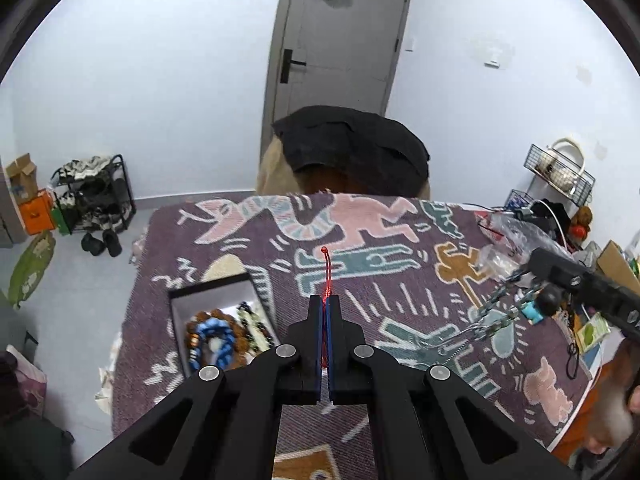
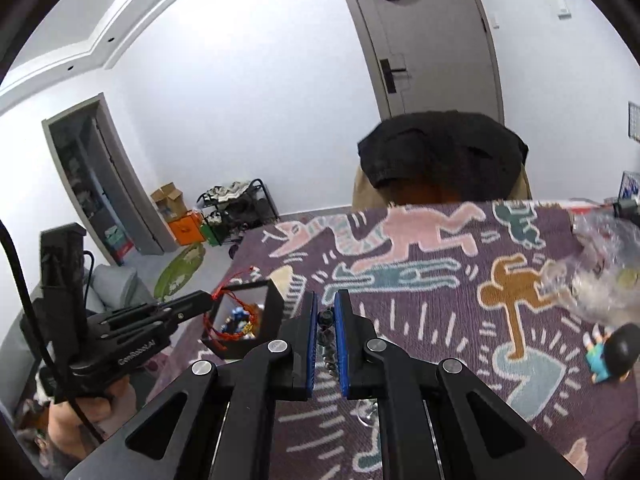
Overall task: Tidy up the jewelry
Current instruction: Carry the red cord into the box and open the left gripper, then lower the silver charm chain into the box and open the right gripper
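My left gripper (image 1: pixel 325 299) is shut on a red cord bracelet (image 1: pixel 327 272); its loose end sticks out past the fingertips. In the right wrist view the left gripper (image 2: pixel 210 300) holds the red cord bracelet (image 2: pixel 218 322) over the near rim of the black jewelry box (image 2: pixel 272 312). The box (image 1: pixel 176 304) holds several bead bracelets (image 1: pixel 218 334). My right gripper (image 2: pixel 326 300) is shut on a silver chain (image 2: pixel 328 340). In the left wrist view that chain (image 1: pixel 496 312) hangs from the right gripper (image 1: pixel 524 270) above the patterned cloth (image 1: pixel 400 240).
A small figurine with a black head (image 2: pixel 612 352) and crumpled clear plastic bags (image 2: pixel 600 276) lie on the cloth at the right. A chair draped with a dark garment (image 1: pixel 352 148) stands behind the table. A shoe rack (image 1: pixel 94 196) stands by the wall.
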Available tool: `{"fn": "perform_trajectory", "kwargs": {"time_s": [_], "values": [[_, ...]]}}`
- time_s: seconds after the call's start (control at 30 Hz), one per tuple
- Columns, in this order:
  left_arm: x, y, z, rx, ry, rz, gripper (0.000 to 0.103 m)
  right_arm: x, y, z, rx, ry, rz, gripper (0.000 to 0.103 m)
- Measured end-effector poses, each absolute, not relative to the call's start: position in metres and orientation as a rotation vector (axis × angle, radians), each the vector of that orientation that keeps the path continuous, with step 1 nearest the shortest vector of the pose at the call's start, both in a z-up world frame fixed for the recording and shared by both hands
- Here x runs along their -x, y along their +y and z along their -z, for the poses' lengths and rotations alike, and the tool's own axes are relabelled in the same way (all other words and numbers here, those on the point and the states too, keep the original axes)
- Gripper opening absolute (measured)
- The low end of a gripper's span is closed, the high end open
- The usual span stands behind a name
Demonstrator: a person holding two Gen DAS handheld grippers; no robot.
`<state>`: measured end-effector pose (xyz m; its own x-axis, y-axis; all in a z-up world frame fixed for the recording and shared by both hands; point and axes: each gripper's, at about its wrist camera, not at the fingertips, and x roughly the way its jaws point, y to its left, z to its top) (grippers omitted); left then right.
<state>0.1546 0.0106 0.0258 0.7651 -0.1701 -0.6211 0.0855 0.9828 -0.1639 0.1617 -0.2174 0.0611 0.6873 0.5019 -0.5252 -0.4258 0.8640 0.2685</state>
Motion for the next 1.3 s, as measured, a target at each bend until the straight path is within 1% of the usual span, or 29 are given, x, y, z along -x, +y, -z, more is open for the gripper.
{"fn": "perform_trajectory", "kwargs": {"time_s": [0.2, 0.4, 0.5, 0.53, 0.6, 0.63, 0.67, 0.7, 0.73, 0.77, 1.03, 1.3], "values": [[-0.161, 0.028, -0.025, 0.137, 0.690, 0.094, 0.001, -0.162, -0.202, -0.093, -0.097, 0.585, -0.531, 0.010], [-0.169, 0.043, -0.013, 0.163, 0.708, 0.057, 0.001, -0.162, -0.189, -0.122, -0.067, 0.549, -0.526, 0.010], [-0.177, 0.049, -0.004, 0.182, 0.738, 0.040, 0.002, -0.163, -0.187, -0.133, -0.061, 0.535, -0.518, 0.010], [-0.181, 0.051, 0.000, 0.190, 0.759, 0.034, 0.004, -0.164, -0.187, -0.137, -0.060, 0.531, -0.515, 0.010], [-0.184, 0.055, 0.006, 0.204, 0.786, 0.022, 0.012, -0.164, -0.187, -0.142, -0.061, 0.526, -0.514, 0.010], [-0.185, 0.057, 0.008, 0.213, 0.794, 0.017, 0.027, -0.164, -0.186, -0.145, -0.060, 0.524, -0.512, 0.010], [-0.184, 0.059, 0.009, 0.219, 0.793, 0.012, 0.047, -0.165, -0.186, -0.148, -0.058, 0.519, -0.509, 0.010], [-0.182, 0.061, 0.009, 0.226, 0.780, 0.006, 0.057, -0.164, -0.185, -0.151, -0.057, 0.515, -0.507, 0.010], [-0.179, 0.063, 0.007, 0.230, 0.758, -0.002, 0.071, -0.164, -0.185, -0.153, -0.056, 0.513, -0.507, 0.010], [-0.175, 0.064, 0.005, 0.233, 0.736, -0.010, 0.074, -0.164, -0.185, -0.156, -0.054, 0.510, -0.508, 0.010], [-0.165, 0.072, -0.005, 0.227, 0.717, -0.008, 0.074, -0.162, -0.210, -0.175, -0.134, 0.463, -0.516, 0.010], [-0.153, 0.069, -0.017, 0.218, 0.678, 0.024, 0.074, -0.166, -0.194, -0.176, -0.105, 0.481, -0.527, 0.010]]}}
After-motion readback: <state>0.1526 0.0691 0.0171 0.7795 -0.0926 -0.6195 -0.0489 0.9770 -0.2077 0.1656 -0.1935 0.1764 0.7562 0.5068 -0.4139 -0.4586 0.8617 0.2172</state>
